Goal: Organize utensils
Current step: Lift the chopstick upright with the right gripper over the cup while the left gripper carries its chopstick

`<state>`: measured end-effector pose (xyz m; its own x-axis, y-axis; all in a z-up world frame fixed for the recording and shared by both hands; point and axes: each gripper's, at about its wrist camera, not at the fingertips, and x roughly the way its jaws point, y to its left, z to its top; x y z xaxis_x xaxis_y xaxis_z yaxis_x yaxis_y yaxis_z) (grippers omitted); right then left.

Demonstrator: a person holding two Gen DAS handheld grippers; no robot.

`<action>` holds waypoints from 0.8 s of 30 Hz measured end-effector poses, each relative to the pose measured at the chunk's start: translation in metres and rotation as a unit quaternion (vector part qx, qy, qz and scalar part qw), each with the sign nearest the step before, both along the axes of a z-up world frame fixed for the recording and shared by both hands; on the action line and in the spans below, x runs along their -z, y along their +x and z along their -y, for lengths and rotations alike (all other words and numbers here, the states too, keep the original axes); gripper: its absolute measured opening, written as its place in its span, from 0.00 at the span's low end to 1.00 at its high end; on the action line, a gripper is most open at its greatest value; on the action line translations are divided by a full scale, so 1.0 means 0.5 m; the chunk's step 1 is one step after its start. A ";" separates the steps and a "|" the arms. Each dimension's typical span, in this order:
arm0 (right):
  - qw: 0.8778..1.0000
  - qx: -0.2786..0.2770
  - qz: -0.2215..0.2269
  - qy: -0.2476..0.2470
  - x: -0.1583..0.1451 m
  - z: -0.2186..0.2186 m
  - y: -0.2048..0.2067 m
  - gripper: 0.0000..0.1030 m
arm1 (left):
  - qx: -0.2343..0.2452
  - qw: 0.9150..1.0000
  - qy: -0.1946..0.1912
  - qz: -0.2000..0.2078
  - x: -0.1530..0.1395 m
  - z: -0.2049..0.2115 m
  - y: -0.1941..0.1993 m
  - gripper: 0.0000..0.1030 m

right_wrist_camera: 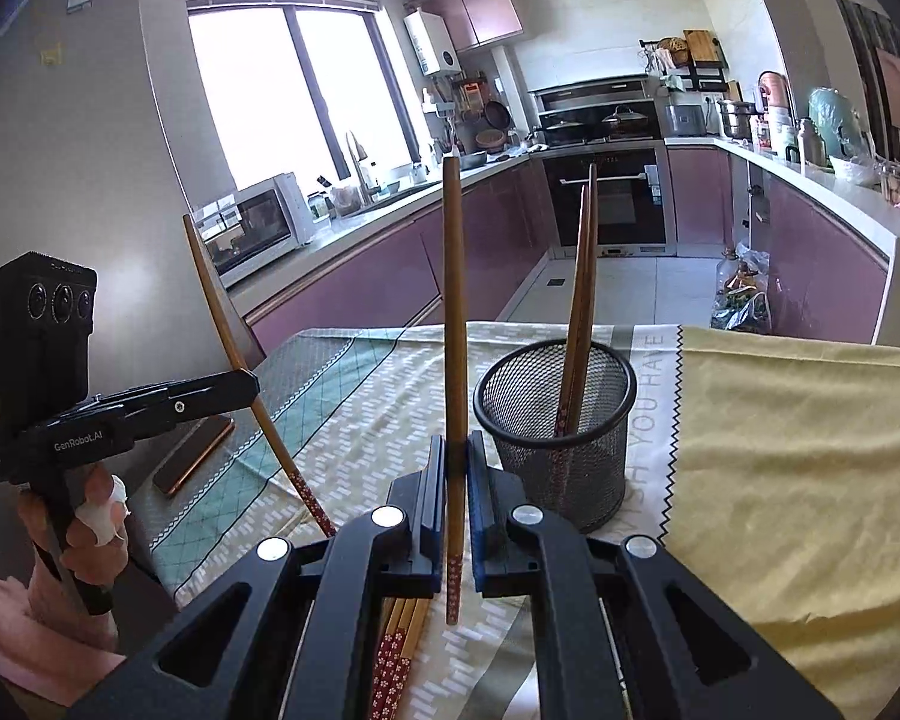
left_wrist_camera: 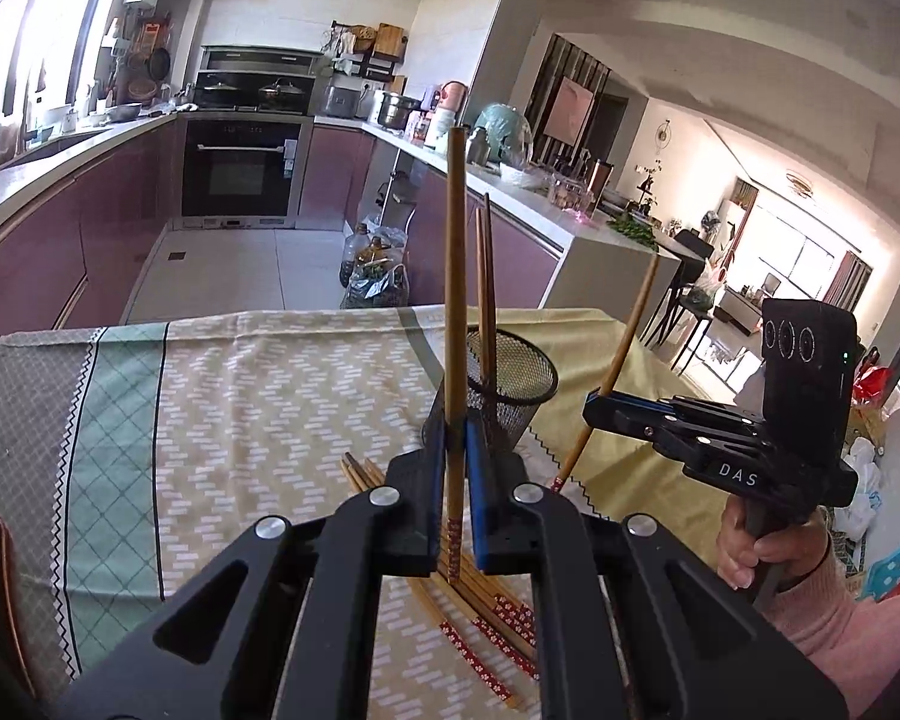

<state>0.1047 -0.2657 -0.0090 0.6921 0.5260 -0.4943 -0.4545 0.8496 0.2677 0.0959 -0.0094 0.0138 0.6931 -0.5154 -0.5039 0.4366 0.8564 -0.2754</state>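
Observation:
My left gripper (left_wrist_camera: 453, 438) is shut on a wooden chopstick (left_wrist_camera: 455, 276) that stands upright, just left of the black mesh cup (left_wrist_camera: 519, 387). My right gripper (right_wrist_camera: 455, 456) is shut on another upright chopstick (right_wrist_camera: 453, 312), left of the mesh cup (right_wrist_camera: 561, 432). Two chopsticks (right_wrist_camera: 581, 312) stand inside the cup. Several loose chopsticks (left_wrist_camera: 486, 606) with red patterned ends lie on the tablecloth below the grippers; they also show in the right wrist view (right_wrist_camera: 397, 642). Each gripper shows in the other's view, the right gripper (left_wrist_camera: 594, 411) and the left gripper (right_wrist_camera: 249, 381), each with its chopstick tilted.
The table carries a patterned tablecloth (left_wrist_camera: 258, 396) and a yellow cloth (right_wrist_camera: 798, 468) at the right. A phone (right_wrist_camera: 193, 455) lies near the table's left edge. Kitchen counters and an oven (left_wrist_camera: 240, 171) stand beyond the table.

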 end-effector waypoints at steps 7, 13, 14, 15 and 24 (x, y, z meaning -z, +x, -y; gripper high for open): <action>0.999 0.011 0.035 0.010 -0.058 0.027 0.012 0.06 | 0.005 0.999 -0.018 0.038 -0.058 0.024 0.028 0.07; 0.998 0.016 0.065 0.014 -0.107 0.041 0.026 0.06 | 0.010 0.997 -0.021 0.071 -0.110 0.062 0.059 0.07; 0.997 0.018 0.071 0.013 -0.116 0.043 0.029 0.06 | 0.012 0.997 -0.022 0.075 -0.118 0.068 0.066 0.07; 0.997 0.019 0.077 0.013 -0.125 0.045 0.031 0.06 | 0.014 0.997 -0.022 0.078 -0.125 0.075 0.071 0.07; 0.995 0.037 0.089 0.003 -0.142 0.049 0.073 0.06 | 0.020 0.996 0.012 0.084 -0.139 0.148 0.119 0.07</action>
<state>0.1411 -0.2902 0.0620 0.8055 0.4730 -0.3570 -0.4313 0.8811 0.1941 0.1552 -0.0833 0.0832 0.7476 -0.5334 -0.3958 0.5086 0.8429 -0.1755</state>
